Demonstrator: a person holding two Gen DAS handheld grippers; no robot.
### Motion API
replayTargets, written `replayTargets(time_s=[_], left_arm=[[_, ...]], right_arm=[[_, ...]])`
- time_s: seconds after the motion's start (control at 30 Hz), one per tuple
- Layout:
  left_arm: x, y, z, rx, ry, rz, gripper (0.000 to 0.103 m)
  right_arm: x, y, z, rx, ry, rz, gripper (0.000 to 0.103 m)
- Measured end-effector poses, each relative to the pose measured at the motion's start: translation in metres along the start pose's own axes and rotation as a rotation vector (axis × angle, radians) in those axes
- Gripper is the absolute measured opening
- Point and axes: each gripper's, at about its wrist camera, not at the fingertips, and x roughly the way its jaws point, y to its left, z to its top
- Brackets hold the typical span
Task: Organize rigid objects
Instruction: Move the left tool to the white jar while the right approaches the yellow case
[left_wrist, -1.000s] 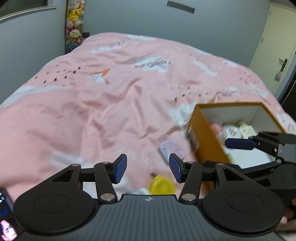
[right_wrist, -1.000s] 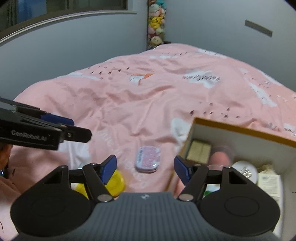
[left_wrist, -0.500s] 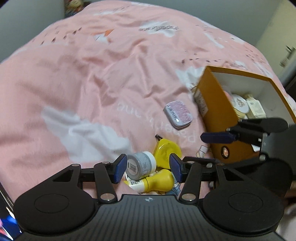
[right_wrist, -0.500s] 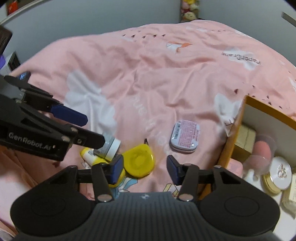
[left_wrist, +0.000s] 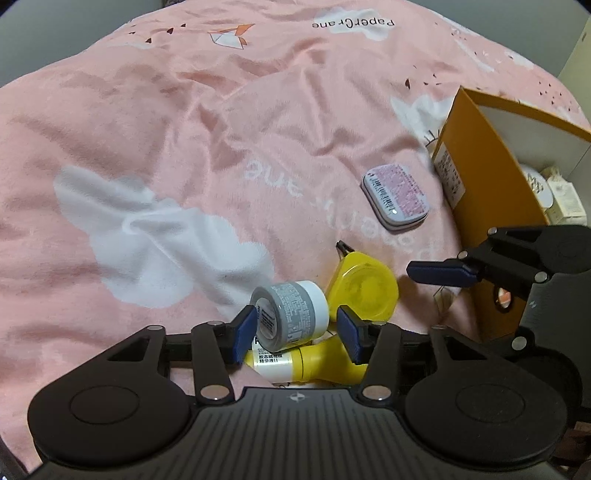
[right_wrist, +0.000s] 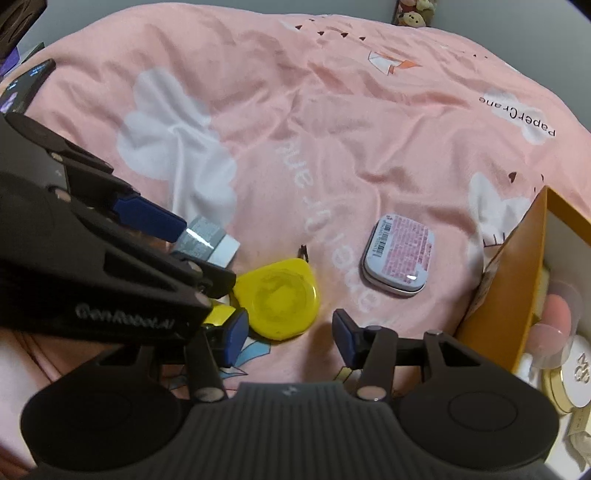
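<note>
L tool (left_wrist: 295, 332) closing round grey jar (left_wrist: 291, 314), pads not yet biting; R tool (right_wrist: 290, 334) unclenched over yellow case (right_wrist: 277, 301), prob both bound for box (left_wrist: 480, 206).

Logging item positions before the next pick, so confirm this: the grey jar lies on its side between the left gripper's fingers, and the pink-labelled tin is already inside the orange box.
Wrong about the tin. The pink-labelled tin lies on the pink bedspread, outside the orange box, as the right wrist view shows. The grey jar does lie on its side between the closing left gripper fingers.
</note>
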Motion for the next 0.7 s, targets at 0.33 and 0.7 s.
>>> replayTargets(time_s=[0.33,0.7], left_arm=[[-0.001,0.008,-0.001,-0.021,-0.019,0.002,0.044],[0.002,0.013,-0.001,-0.05,-0.01,-0.025,0.045]], right_arm=[[0.012,0.001,0.001,-0.015,-0.004,0.017,0.057],[0.034,0.006,0.006,-0.054,-0.001,0.04,0.056]])
